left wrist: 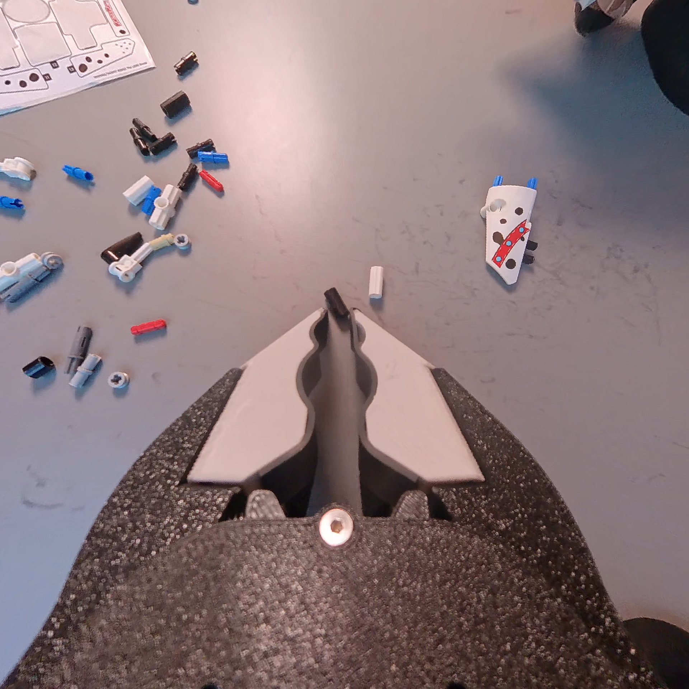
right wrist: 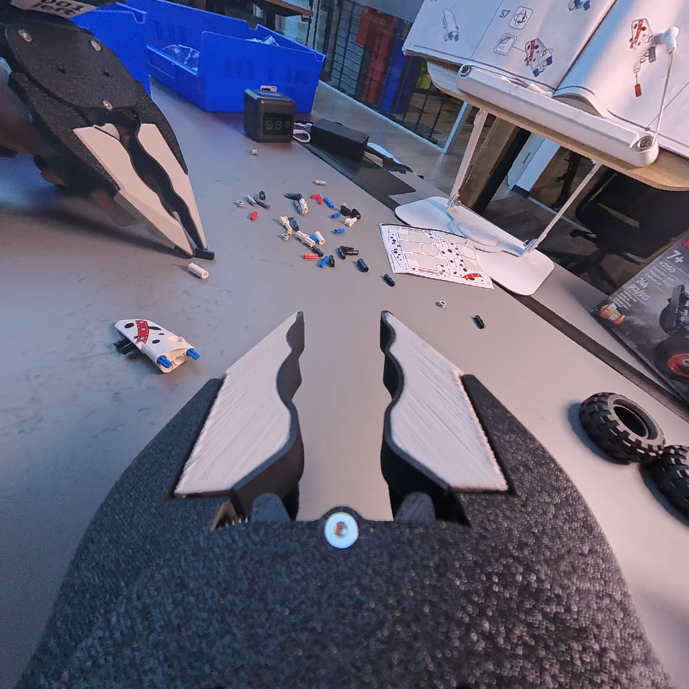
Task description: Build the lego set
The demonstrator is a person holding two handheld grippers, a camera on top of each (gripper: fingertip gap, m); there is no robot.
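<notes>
My left gripper (left wrist: 337, 311) is shut on a small black pin (left wrist: 335, 301), tips down at the grey table; it also shows in the right wrist view (right wrist: 199, 252) with the black pin (right wrist: 205, 254) at its tips. A small white sleeve piece (left wrist: 376, 281) lies just right of it, seen too in the right wrist view (right wrist: 198, 270). A white spotted panel with a red stripe and blue pins (left wrist: 509, 233) lies to the right, also in the right wrist view (right wrist: 154, 342). My right gripper (right wrist: 341, 317) is open and empty above the table.
Several loose black, blue, red and white pieces (left wrist: 156, 194) lie scattered at left (right wrist: 313, 231). A sticker sheet (right wrist: 434, 255) lies by a white stand's base (right wrist: 496, 257) holding an instruction booklet (right wrist: 559, 41). Blue bins (right wrist: 231, 67), a black box (right wrist: 269, 115), tyres (right wrist: 620, 427) and the set box (right wrist: 656, 313) ring the table. One gripper's finger ends stand about 20 cm off the other's.
</notes>
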